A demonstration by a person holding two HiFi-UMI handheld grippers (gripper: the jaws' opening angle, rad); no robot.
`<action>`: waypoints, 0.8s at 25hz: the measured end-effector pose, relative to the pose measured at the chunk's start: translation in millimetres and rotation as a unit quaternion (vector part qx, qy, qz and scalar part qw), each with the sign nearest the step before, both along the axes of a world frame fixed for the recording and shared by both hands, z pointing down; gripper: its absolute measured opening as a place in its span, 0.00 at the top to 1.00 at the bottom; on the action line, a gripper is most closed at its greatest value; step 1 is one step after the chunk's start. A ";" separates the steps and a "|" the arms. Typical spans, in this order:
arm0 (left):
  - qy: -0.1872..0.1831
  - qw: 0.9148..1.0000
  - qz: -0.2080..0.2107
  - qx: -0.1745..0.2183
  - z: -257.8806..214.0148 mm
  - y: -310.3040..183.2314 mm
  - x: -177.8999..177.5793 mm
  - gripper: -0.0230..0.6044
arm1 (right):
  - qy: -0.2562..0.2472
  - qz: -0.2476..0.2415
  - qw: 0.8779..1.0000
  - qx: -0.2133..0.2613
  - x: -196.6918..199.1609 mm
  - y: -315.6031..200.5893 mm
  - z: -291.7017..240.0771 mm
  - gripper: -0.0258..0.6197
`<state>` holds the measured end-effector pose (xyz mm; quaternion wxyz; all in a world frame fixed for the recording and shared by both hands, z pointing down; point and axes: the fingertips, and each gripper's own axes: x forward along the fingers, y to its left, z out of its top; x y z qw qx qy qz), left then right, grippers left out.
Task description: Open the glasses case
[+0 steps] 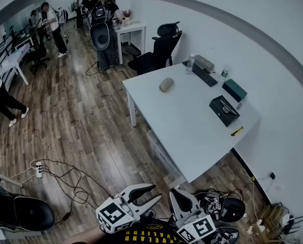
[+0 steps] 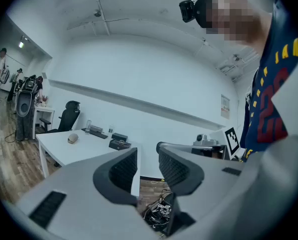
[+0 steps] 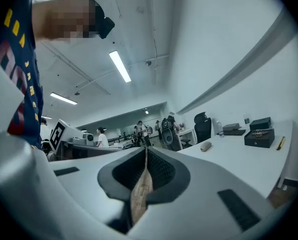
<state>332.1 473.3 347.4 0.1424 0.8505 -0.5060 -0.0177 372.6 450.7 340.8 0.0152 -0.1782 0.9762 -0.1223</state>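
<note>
The left gripper [image 2: 148,165] has its jaws spread wide around nothing, probably ready to take hold. The right gripper [image 3: 146,170] is pressed shut and empty. Both are held level, close to the person's body and well short of the white table [image 1: 192,123]. What looks like the glasses case [image 1: 166,84], a beige oval, lies closed and untouched near the table's far left edge.
</note>
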 end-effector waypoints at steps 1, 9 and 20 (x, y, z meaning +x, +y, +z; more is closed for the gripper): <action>0.000 1.000 0.000 -0.001 0.1 -0.7 1.8 0.73 | 0.000 0.000 1.000 -0.001 1.3 -0.2 0.2 0.92; -0.005 1.000 0.008 -0.005 2.4 -2.6 -3.9 0.73 | -0.004 -0.004 1.000 -0.012 -7.4 -3.2 3.7 0.92; 0.003 1.000 0.023 0.016 -4.2 -33.0 -71.0 0.73 | -0.004 0.012 1.000 0.007 -72.4 -31.6 -6.1 0.92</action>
